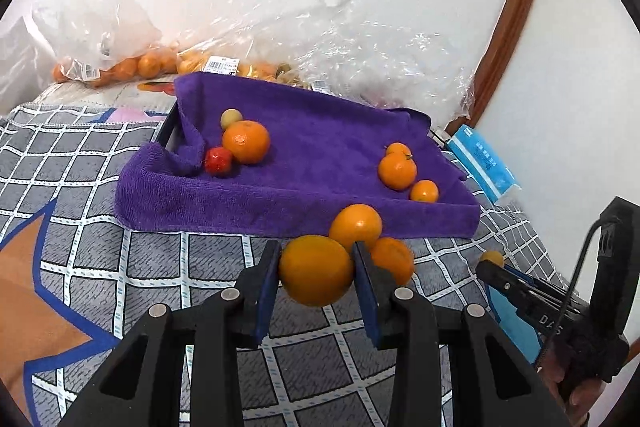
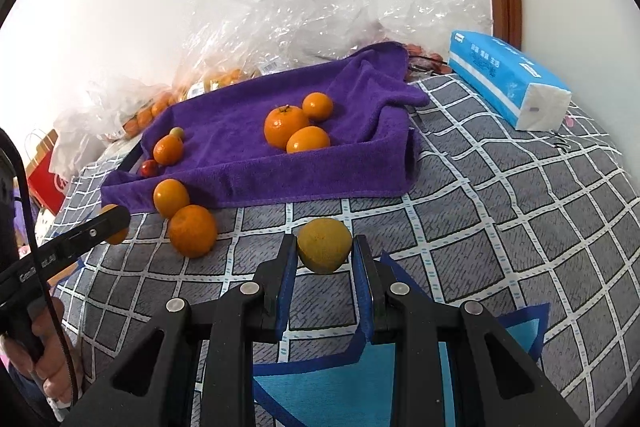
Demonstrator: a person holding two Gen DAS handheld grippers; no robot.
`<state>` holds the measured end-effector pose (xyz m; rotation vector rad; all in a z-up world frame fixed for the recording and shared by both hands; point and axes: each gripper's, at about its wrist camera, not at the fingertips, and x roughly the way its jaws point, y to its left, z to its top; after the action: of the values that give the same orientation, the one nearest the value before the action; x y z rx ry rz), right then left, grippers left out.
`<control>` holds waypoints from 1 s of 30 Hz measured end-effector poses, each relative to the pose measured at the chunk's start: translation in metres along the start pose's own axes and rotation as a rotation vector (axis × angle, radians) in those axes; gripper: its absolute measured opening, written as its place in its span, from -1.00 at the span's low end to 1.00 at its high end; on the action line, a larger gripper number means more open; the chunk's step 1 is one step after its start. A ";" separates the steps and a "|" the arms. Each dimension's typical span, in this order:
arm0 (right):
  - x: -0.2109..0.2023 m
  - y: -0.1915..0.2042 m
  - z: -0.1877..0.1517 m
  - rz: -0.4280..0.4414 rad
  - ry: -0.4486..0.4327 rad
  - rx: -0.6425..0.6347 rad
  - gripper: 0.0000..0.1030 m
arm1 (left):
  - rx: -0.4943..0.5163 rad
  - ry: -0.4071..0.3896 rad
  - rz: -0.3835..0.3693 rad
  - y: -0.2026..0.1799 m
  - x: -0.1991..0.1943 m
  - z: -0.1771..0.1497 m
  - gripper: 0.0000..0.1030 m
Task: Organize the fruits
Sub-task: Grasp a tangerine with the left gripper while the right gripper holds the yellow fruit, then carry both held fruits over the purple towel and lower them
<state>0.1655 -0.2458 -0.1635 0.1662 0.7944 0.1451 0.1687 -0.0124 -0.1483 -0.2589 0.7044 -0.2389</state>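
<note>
The left gripper (image 1: pixel 316 269) clasped a large orange (image 1: pixel 316 270) while the right gripper (image 2: pixel 325 247) gripped a yellowish fruit (image 2: pixel 324 245) before the purple towel (image 1: pixel 320 147).

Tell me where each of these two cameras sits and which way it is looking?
Left wrist view: sits on the left gripper, looking forward and down past its jaws, shut on a big round orange, toward the purple towel-lined tray; a hand shows at lower right.
Right wrist view: sits on the right gripper, jaws shut on a yellowish round fruit, facing the same tray; a hand shows at lower left.
Shared: tray, loose oranges, checked grey cloth, blue tissue pack.
</note>
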 end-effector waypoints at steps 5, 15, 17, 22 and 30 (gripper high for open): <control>-0.003 0.011 -0.005 -0.048 0.010 -0.036 -0.47 | -0.011 -0.005 0.007 0.002 -0.004 0.000 -0.34; -0.023 0.017 -0.006 -0.060 -0.010 -0.030 -0.47 | -0.039 -0.060 0.033 0.007 -0.016 0.002 -0.34; -0.027 0.018 -0.005 -0.061 -0.019 -0.029 -0.47 | -0.050 -0.066 0.035 0.009 -0.016 0.003 -0.34; -0.031 0.025 0.001 -0.075 -0.030 -0.034 -0.47 | -0.080 -0.063 0.039 0.014 -0.017 0.004 -0.34; -0.031 0.034 0.008 -0.063 -0.044 -0.038 -0.47 | -0.090 -0.062 0.041 0.015 -0.017 0.005 -0.34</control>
<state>0.1477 -0.2197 -0.1294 0.1081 0.7514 0.0970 0.1610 0.0080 -0.1394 -0.3360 0.6588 -0.1597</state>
